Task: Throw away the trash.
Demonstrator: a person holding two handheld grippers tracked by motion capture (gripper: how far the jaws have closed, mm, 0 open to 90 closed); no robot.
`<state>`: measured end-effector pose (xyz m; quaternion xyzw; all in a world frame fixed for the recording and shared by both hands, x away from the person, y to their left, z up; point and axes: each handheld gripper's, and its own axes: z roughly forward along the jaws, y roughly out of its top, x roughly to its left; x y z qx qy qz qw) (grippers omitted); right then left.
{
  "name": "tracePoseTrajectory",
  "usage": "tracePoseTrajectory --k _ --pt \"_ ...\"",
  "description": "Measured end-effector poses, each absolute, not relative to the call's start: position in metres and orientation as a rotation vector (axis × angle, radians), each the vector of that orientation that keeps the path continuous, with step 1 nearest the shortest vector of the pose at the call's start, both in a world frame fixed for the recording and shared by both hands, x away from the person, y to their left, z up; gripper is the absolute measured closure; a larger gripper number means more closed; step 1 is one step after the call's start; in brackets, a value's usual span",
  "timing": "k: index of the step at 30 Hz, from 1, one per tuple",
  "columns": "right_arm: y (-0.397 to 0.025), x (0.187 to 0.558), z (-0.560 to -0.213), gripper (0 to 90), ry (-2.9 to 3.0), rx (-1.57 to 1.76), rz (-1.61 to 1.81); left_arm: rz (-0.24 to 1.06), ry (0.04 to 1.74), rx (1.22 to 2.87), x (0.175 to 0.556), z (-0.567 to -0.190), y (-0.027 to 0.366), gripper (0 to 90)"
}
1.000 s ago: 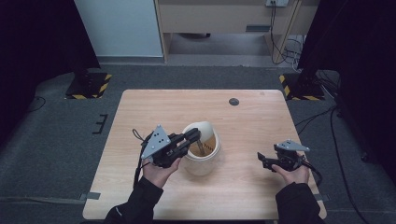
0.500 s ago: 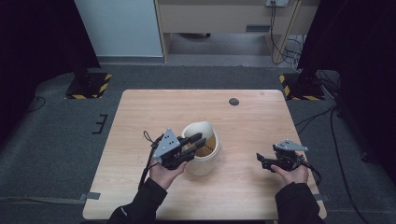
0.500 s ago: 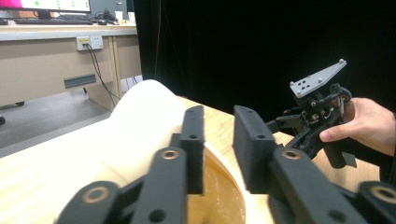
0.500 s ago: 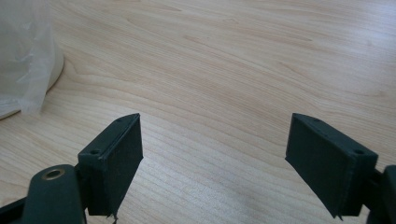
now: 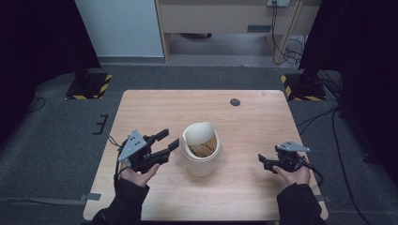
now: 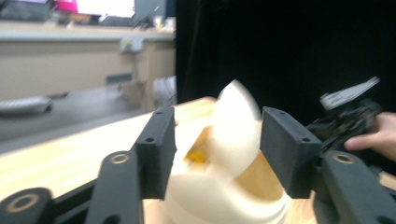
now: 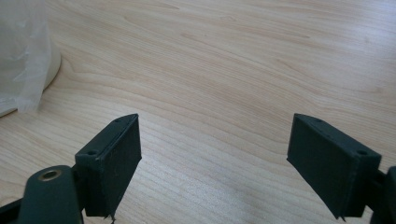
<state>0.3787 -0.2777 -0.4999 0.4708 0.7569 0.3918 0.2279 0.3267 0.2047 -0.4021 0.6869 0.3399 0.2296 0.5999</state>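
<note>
A cream-white bin [image 5: 201, 151] with a swing lid stands near the middle of the counter [image 5: 253, 122], toward the person's side. The left gripper [image 5: 164, 143] sits at the bin's nine o'clock, jaws released and apart from it, pointing at its flank; nothing is grasped. The right gripper [image 5: 264, 161] rests at three o'clock, well apart, jaws spread over bare wood. The lid is tipped up, showing yellowish contents inside. Judging by this, the work on the bin looks either just begun or just let go.
</note>
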Motion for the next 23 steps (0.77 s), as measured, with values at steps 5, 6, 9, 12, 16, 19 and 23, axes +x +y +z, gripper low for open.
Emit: tracePoseTrajectory --k 5,6,9,12,16,19,23 --pt "-0.278 0.379 -0.502 16.0 2.092 1.306 1.064 0.551 0.949 1.665 0.332 -0.440 0.241 29.9" --pt "-0.278 0.379 -0.502 15.9 2.092 1.309 1.062 0.542 0.998 1.685 0.335 -0.450 0.249 27.6" --pt "-0.280 0.380 -0.503 15.3 2.091 1.319 1.054 0.538 1.105 1.757 0.344 -0.474 0.264 21.8" --pt "-0.283 0.381 -0.505 14.7 2.090 1.336 1.044 0.543 1.169 1.849 0.355 -0.490 0.275 19.7" --pt "-0.286 0.382 -0.508 13.6 2.085 1.353 1.026 0.534 1.248 1.942 0.365 -0.508 0.286 16.4" --pt "-0.290 0.385 -0.510 11.5 2.069 1.381 1.019 0.518 1.282 1.982 0.368 -0.514 0.288 14.6" --pt "-0.294 0.388 -0.515 11.2 2.081 1.391 0.976 0.503 1.303 2.011 0.370 -0.518 0.289 13.0"
